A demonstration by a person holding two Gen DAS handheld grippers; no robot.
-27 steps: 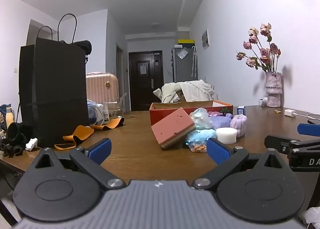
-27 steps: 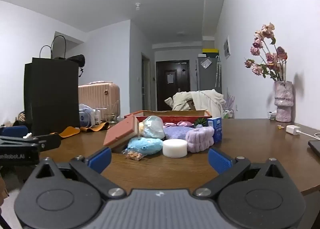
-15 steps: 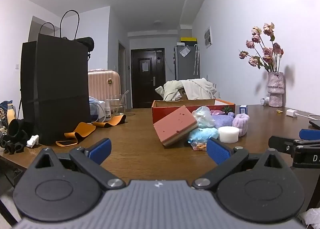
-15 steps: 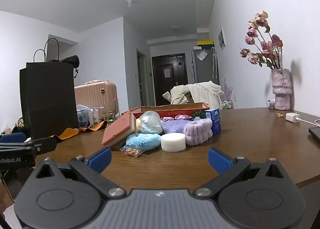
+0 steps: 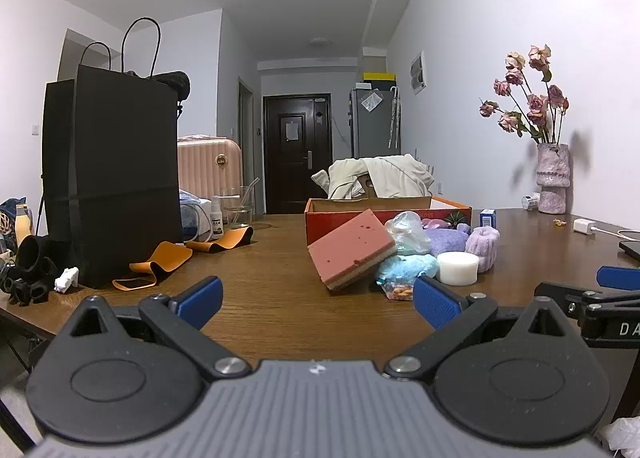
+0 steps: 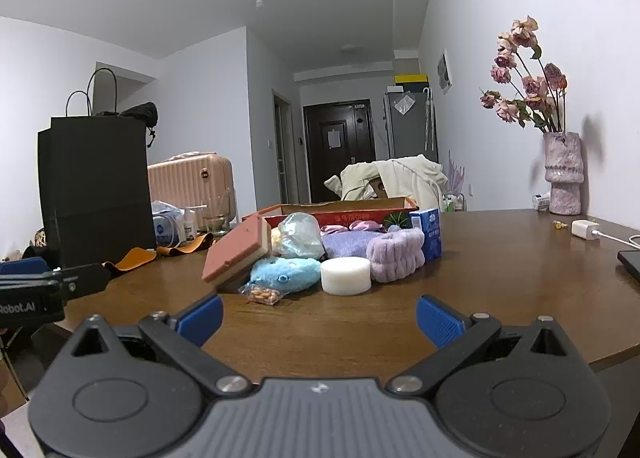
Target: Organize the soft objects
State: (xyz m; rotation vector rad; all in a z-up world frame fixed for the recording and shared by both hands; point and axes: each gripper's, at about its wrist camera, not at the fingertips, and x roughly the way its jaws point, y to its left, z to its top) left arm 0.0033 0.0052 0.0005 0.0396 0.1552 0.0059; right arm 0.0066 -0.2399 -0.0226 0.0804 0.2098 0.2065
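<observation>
A heap of soft things lies on the brown table in front of a red cardboard box [image 5: 384, 207] [image 6: 340, 213]: a pink sponge block [image 5: 350, 248] [image 6: 236, 250], a blue plush [image 5: 406, 268] [image 6: 286, 274], a white foam disc [image 5: 457, 268] [image 6: 346, 275], a lilac headband [image 5: 482, 244] [image 6: 396, 254], a purple cloth [image 5: 444, 238] and a clear bag [image 5: 406, 232] [image 6: 300, 236]. My left gripper [image 5: 316, 300] and right gripper [image 6: 318, 318] are both open and empty, short of the heap above the near table edge.
A black paper bag [image 5: 112, 177] with orange straps [image 5: 160, 260] stands at the left. A blue carton [image 6: 430, 234] stands beside the headband. A vase of dried flowers [image 5: 552, 181] and a white charger [image 6: 584, 227] are at the right. A small snack packet [image 6: 262, 293] lies before the plush.
Both grippers have tilted up slightly and drifted; the heap sits a little lower and nearer in both views. Nothing on the table has moved.
</observation>
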